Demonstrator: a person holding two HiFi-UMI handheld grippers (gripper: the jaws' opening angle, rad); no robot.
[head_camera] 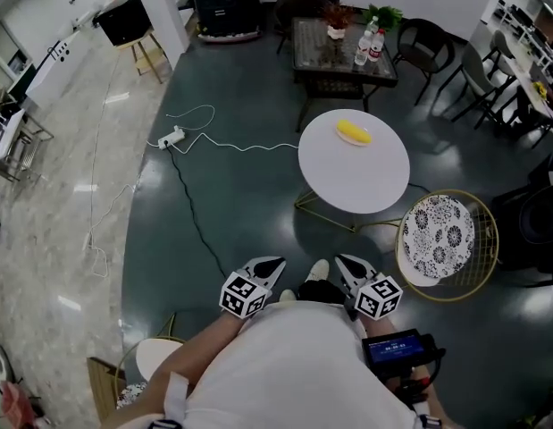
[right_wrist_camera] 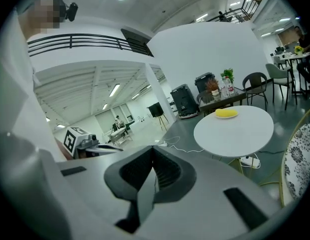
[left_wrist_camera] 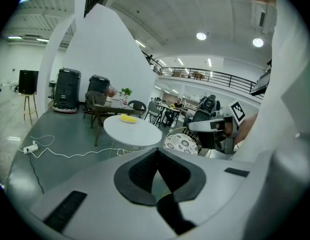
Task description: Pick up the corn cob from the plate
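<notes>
Head view: the person is standing on a dark floor, holding both grippers close to the body at the lower middle of the picture. The left gripper and the right gripper are pointing ahead, side by side but apart, each carrying its marker cube. The corn cob is lying at the far side of a round white table, well apart from both grippers. A chair with a patterned cushion is standing just beside the table, at its right. A white cable is trailing over the floor at the left.

Left gripper view: the jaws are resting pressed together, with nothing between them. Beyond them the corn cob is showing as a small yellow shape on the white table, far ahead. The right gripper is appearing at the right edge, near the person's pale clothing.

Right gripper view: these jaws are also sitting fully closed and empty. The corn cob is lying on a pale plate near the table's far edge, ahead and to the right. The left gripper is showing at the left with its marker cube.
</notes>
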